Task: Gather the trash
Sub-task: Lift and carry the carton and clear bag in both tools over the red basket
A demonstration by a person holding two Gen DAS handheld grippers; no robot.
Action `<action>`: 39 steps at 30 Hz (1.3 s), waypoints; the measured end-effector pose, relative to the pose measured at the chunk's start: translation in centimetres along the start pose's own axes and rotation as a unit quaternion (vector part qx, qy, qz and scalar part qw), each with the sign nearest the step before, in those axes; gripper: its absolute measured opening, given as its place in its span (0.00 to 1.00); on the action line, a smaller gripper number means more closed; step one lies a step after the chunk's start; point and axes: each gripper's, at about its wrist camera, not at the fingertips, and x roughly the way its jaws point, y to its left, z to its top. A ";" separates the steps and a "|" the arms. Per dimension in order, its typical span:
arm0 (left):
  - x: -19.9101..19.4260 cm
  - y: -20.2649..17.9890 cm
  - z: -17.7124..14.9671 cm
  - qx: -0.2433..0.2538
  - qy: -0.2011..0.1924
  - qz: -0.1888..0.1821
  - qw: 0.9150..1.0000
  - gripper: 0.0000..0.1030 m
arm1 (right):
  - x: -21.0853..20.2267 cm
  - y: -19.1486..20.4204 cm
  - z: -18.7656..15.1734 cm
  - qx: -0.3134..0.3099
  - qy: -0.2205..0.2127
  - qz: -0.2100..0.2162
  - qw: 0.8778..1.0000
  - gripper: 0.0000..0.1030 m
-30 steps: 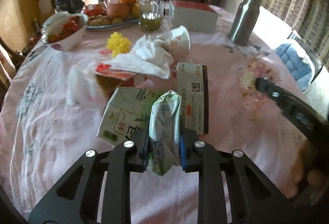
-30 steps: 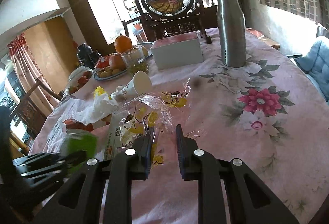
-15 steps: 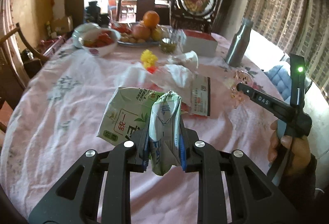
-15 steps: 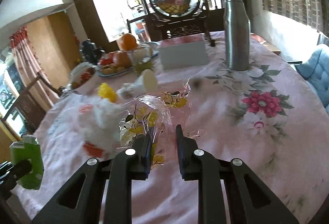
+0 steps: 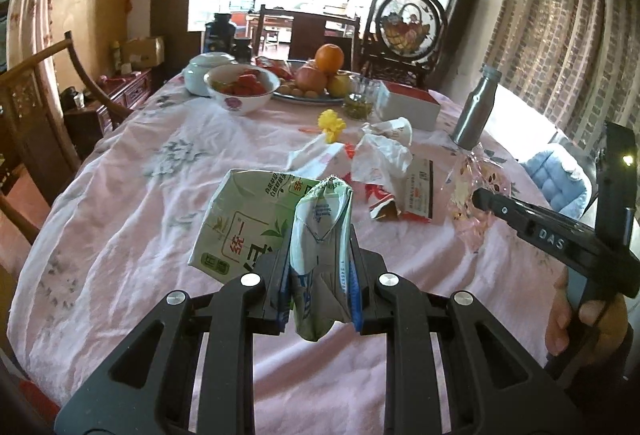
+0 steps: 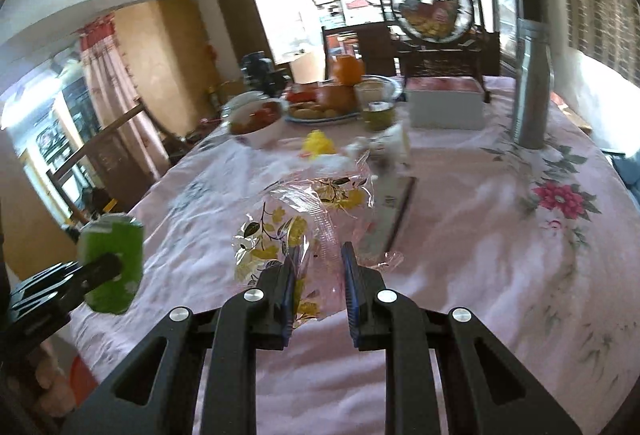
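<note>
Left gripper (image 5: 320, 275): jaws clamped on crushed green carton (image 5: 320, 255), upright. Right gripper (image 6: 318, 275): jaws pinching clear floral wrapper (image 6: 296, 231). Both lifted off tabletop (image 5: 120, 195); no bin visible.

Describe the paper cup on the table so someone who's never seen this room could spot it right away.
Start at the white box with the red top at the far side of the pink tablecloth. Just in front of it lies the paper cup, tipped on its side beside crumpled white tissue. It is the only cup lying down.
</note>
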 end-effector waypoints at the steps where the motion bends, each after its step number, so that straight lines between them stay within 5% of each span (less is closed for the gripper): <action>1: -0.2 0.3 -0.1 -0.002 -0.001 0.001 1.000 0.23 | -0.1 0.6 -0.1 -0.005 0.001 0.004 1.000 0.21; 27: -8.0 9.8 -5.2 -0.073 -0.041 0.071 0.994 0.23 | 0.1 17.6 -2.9 -0.141 0.032 0.087 0.986 0.21; 32: -10.9 13.4 -7.2 -0.112 -0.054 0.102 0.987 0.23 | 0.3 22.7 -3.9 -0.181 0.042 0.126 0.974 0.21; 39: -16.3 20.2 -11.5 -0.194 -0.072 0.163 0.965 0.23 | 0.8 31.8 -6.1 -0.246 0.069 0.200 0.946 0.21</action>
